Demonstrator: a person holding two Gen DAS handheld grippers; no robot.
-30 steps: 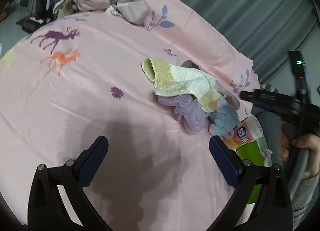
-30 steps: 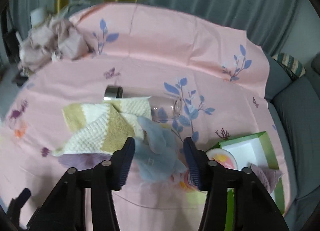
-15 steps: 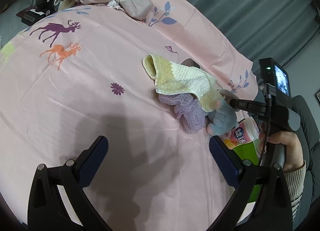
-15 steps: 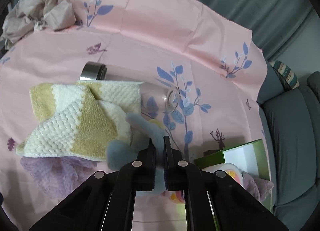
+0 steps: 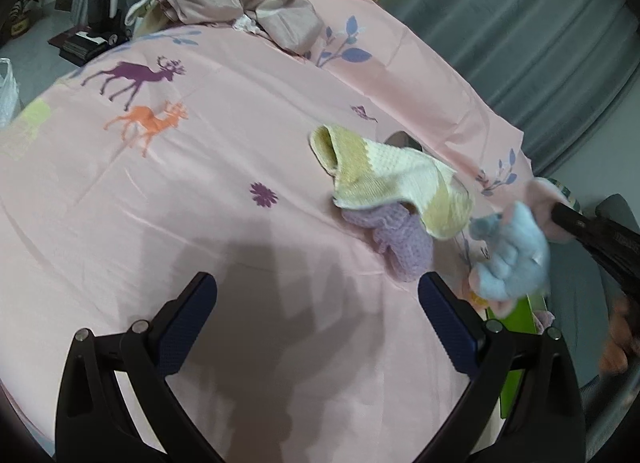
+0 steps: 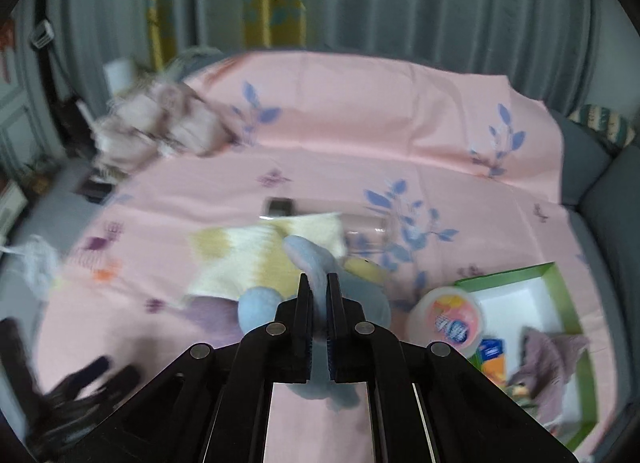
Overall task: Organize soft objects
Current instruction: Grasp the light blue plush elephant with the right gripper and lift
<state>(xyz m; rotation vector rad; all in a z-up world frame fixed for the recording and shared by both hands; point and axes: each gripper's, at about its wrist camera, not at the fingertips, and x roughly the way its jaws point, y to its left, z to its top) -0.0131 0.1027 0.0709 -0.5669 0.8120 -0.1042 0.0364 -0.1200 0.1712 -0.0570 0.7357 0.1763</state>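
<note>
Pinching a blue plush toy (image 6: 316,287) by a thin limb, right gripper (image 6: 318,303) fingers pressed on it; toy hangs lifted, long axis roughly along the fingers, body blurred. Just left of the toy: yellow-and-white knit towel (image 6: 256,259), draped over a purple knit cloth (image 5: 404,239) and partly over a clear bottle (image 6: 360,229). Right of the toy: green box (image 6: 560,287) holding a round tub (image 6: 448,317) and a mauve cloth (image 6: 548,359). Left gripper (image 5: 316,313) fingers spread, empty, over the pink sheet (image 5: 200,191).
</note>
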